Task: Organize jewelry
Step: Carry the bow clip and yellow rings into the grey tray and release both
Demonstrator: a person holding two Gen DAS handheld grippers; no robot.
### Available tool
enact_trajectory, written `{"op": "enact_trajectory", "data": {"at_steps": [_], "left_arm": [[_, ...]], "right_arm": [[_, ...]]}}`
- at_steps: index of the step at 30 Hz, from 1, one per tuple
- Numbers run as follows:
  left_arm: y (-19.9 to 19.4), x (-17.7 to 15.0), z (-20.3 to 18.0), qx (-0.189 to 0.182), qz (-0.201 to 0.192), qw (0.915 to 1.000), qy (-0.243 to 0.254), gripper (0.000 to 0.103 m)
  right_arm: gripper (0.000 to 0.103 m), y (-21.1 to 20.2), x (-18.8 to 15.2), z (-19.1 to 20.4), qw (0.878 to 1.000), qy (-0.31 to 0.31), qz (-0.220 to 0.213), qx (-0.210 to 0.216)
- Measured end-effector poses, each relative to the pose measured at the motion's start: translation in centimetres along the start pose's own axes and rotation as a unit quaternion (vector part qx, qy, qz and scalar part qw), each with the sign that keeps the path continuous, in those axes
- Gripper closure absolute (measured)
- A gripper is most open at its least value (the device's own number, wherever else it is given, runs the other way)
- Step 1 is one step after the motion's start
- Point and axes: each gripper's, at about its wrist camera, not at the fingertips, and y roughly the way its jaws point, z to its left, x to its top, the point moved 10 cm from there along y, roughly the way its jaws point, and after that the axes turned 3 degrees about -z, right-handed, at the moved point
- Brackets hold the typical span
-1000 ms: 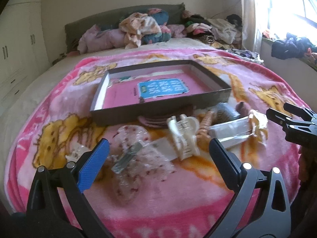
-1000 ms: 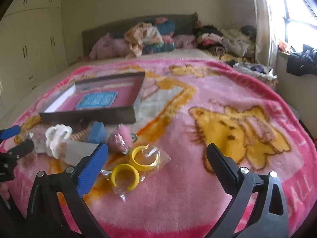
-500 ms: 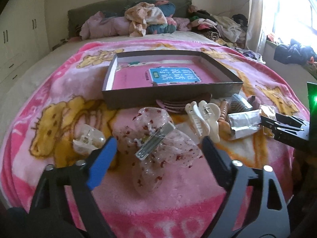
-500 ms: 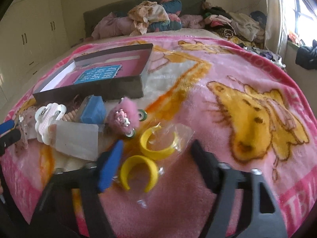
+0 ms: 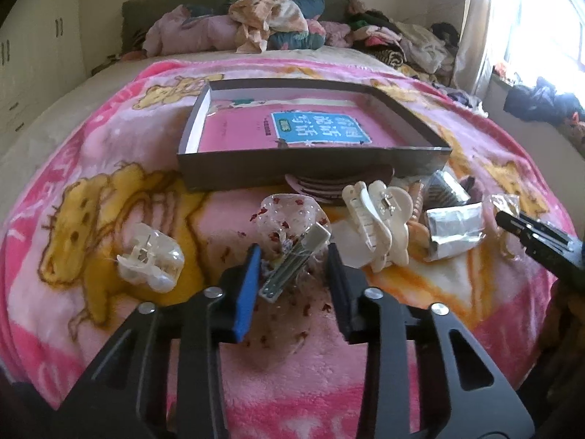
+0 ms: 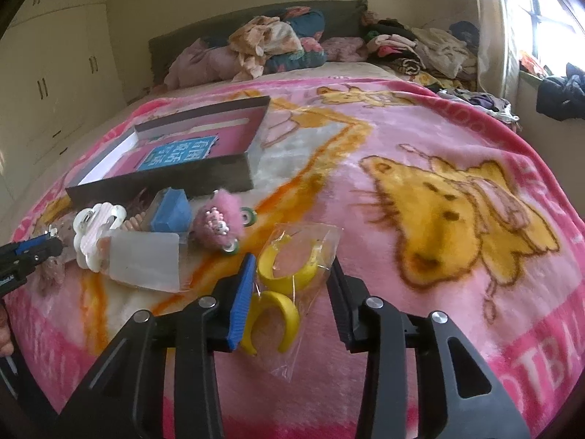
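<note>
A dark open box [image 5: 314, 173] with a pink lining lies on the pink blanket; it also shows in the right wrist view [image 6: 164, 179]. My left gripper [image 5: 292, 256] is open, its jaws half closed around a clear spotted bow with a metal clip [image 5: 296, 267]. A cream claw clip [image 5: 380, 219] and a foil packet [image 5: 453, 226] lie to its right. My right gripper [image 6: 289, 267] is open, its jaws on either side of a clear bag of yellow bangles [image 6: 289, 270]. A pink fluffy clip [image 6: 219, 223] and a blue item [image 6: 172, 212] lie beyond.
A small clear clip [image 5: 150, 259] lies left of the bow. Piled clothes [image 5: 270, 22] fill the head of the bed. Cupboards [image 6: 55, 73] stand on the left, a window [image 5: 541, 18] on the right. The right gripper's tip shows in the left wrist view [image 5: 530, 230].
Both grippers have moved forward and down and narrowed their jaws: the left around the spotted bow, the right around the bag of bangles.
</note>
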Motion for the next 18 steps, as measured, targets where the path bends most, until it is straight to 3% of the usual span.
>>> {"op": "enact_trajectory", "data": {"at_steps": [9,18], "left_arm": [[-2.4,3.1,0.9,-0.010,-0.045,0.9988,-0.019,0.082],[-2.5,6.0,2.2,-0.018,-0.061,0.9973,-0.037,0.081]], "right_arm": [[0.066,-2.2,1.5,-0.3,1.000,-0.002,-0.025,-0.006],[0.066,-2.3,4.7,1.9,0.999,-0.019,-0.036,0.008]]}}
